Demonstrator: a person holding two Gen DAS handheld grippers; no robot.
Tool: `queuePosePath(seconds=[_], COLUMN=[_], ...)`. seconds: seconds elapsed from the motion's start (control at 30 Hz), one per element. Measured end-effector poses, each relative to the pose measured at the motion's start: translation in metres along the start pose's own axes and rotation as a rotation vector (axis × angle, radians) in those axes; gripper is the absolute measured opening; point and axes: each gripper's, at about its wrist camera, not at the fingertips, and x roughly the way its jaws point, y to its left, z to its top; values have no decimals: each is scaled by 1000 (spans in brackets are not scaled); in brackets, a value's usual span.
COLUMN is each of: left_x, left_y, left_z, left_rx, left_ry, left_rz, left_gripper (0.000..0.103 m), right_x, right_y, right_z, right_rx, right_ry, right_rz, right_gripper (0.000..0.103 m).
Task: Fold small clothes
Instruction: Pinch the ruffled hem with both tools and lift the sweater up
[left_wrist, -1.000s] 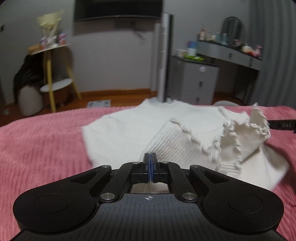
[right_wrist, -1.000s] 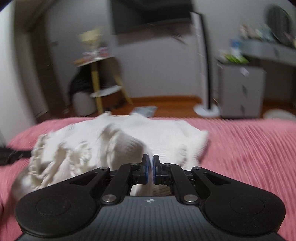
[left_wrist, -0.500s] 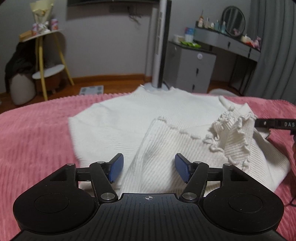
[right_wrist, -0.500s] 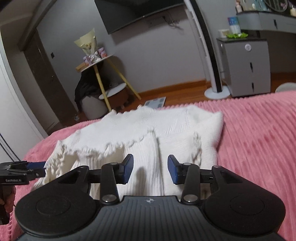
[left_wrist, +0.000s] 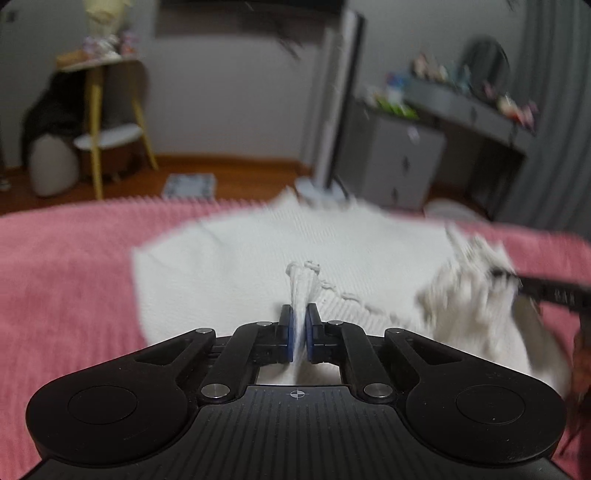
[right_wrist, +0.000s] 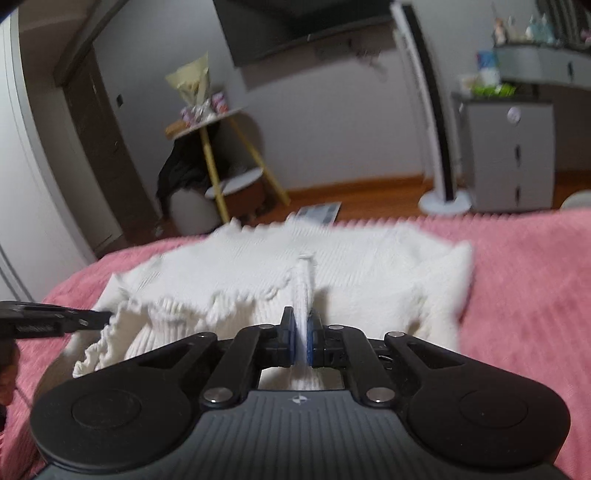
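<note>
A white knit garment (left_wrist: 240, 258) with a ruffled edge lies partly folded on the pink ribbed bedspread (left_wrist: 66, 277). My left gripper (left_wrist: 300, 314) is closing, and its blue pads pinch a raised ridge of the knit. In the right wrist view the same garment (right_wrist: 369, 266) spreads ahead. My right gripper (right_wrist: 302, 317) is closing too, with a fold of the knit pressed between its pads. Each gripper shows in the other's view as a dark bar at the ruffled edge: the right gripper (left_wrist: 513, 280) and the left gripper (right_wrist: 103, 317).
Beyond the bed's far edge is wooden floor with a flat scale (left_wrist: 190, 184). A yellow-legged side table (left_wrist: 96, 110) stands at the left, with a tower fan (left_wrist: 336, 110) and a grey drawer cabinet (left_wrist: 399, 155) further right. Pink bedspread (right_wrist: 535, 277) flanks the garment.
Both grippers were shut a second ago, stood open over the garment half a second ago, and now have closed on pinches of the knit. The left view has shifted slightly.
</note>
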Motion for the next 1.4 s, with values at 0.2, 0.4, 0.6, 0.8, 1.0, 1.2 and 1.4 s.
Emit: queuePosePath(seconds=[0.2,0.4,0.6,0.8,1.0,1.2,1.4], left_x=[-33,-3,58,67,73,57,44], left_y=[13,16,31,48,42,31,17], left_z=[46,71,55,33,27,38,73], left_rx=[-56,-39,-112,-234,-156,-117,-19], left_ry=[-172,-205,3,83,107,21,-101], left_rz=[60,232,309,145,209,240,283], left_gripper=[8,8,9,51,26,10,9], right_x=[-29,-29,7,16,25,15,-1], right_y=[-1,-4,-25,-41,-37,-19,4], right_z=[23,36,16,15,11,14,38], right_rx=[40,36,45,128,83,-2,-90], right_ry=[-164,-269,-119,-51,-27,-95,-201], right_rz=[-47,-185,-243,-149,-149,-188,-229], right_gripper=[5,5,6,28,22,6,6])
